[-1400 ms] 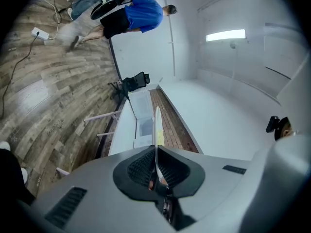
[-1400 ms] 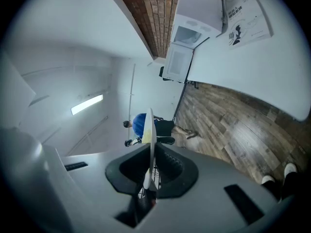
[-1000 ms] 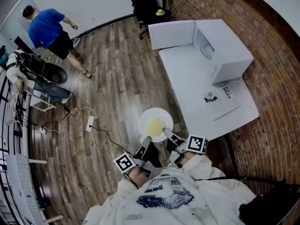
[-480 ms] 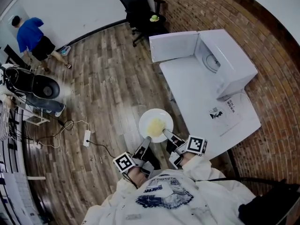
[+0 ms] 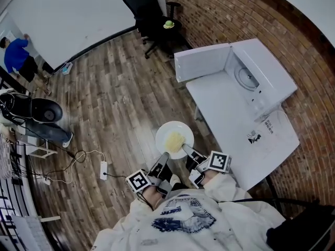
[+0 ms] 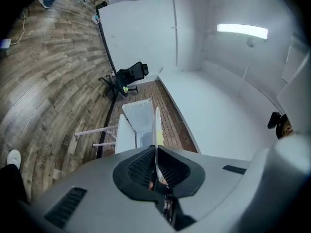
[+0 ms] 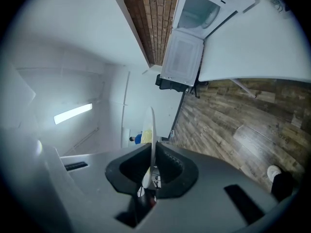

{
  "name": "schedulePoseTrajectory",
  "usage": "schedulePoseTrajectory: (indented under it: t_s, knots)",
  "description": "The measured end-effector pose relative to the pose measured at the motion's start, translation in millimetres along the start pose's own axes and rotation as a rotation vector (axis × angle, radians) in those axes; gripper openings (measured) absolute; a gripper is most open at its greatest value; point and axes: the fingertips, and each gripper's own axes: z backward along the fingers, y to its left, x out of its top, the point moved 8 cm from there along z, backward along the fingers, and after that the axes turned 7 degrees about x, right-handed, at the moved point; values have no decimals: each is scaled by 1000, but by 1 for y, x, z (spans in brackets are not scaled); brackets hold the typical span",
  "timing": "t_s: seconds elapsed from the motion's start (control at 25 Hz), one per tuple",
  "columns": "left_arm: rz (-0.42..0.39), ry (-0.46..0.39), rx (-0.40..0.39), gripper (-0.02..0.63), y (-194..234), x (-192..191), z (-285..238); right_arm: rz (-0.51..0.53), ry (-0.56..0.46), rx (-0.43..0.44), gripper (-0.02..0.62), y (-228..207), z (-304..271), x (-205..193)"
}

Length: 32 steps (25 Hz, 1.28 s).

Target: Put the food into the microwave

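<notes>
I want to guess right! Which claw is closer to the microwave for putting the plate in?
Probably the right claw: it holds the plate on the side nearer the open microwave. The left claw grips it too.

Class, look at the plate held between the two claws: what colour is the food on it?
Pale yellow, on a white plate; the food shows best in the head view.

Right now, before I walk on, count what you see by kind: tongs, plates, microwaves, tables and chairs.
Tongs: 2, left tongs and right tongs, both shut on the plate
Plate: 1, carrying yellow food
Microwave: 1, door open
Table: 1
Office chair: 1
Total: 6
</notes>
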Motion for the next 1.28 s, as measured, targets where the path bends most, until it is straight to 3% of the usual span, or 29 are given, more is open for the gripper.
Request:
schedulePoseTrajectory:
  t_s: [0.2, 0.28, 0.4, 0.6, 0.88, 1.16, 1.28]
  knots:
    - [-5, 33, 4, 23, 6, 40, -8, 47, -19, -83, 35, -10, -29, 5]
    - [-7, 48, 6, 23, 9, 50, -12, 52, -34, -74, 35, -12, -38, 7]
    - [4, 77, 5, 23, 13, 57, -17, 25, -63, -65, 35, -14, -44, 6]
    - [26, 126, 7, 23, 21, 63, -32, 21, -99, -156, 35, -23, -38, 12]
    - [13, 187, 11, 23, 23, 76, -71, -44, -171, -86, 35, -30, -52, 38]
    - [-5, 252, 24, 23, 21, 97, -137, -15, -220, -138, 35, -51, -60, 94]
    - [-4, 301, 26, 23, 14, 99, -171, -71, -283, -108, 35, -51, -62, 117]
